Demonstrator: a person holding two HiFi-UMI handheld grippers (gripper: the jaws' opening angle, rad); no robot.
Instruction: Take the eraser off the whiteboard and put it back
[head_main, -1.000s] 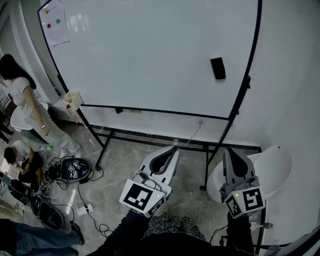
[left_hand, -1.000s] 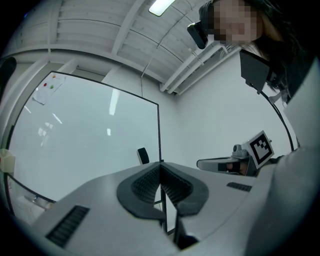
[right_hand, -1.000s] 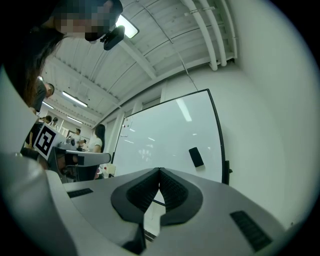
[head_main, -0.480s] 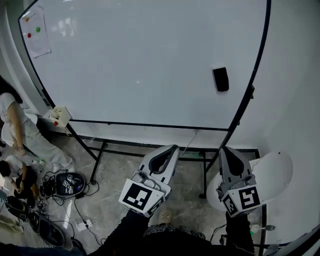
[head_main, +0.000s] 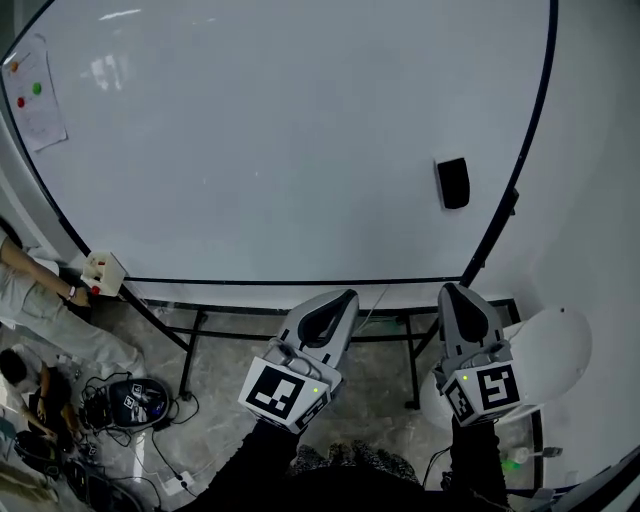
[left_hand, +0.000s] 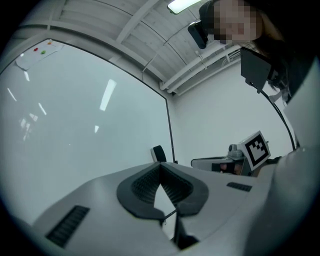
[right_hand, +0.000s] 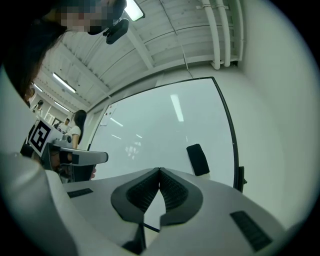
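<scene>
In front of the whiteboard (head_main: 280, 140) | board looms larger than a second ago | eraser (head_main: 453, 184) near its right edge, bare board leftward | left gripper (head_main: 345, 295), right gripper (head_main: 452, 290): jaws together, empty

Black eraser (head_main: 453, 183) upright on whiteboard (head_main: 280, 140), near right edge.
</scene>
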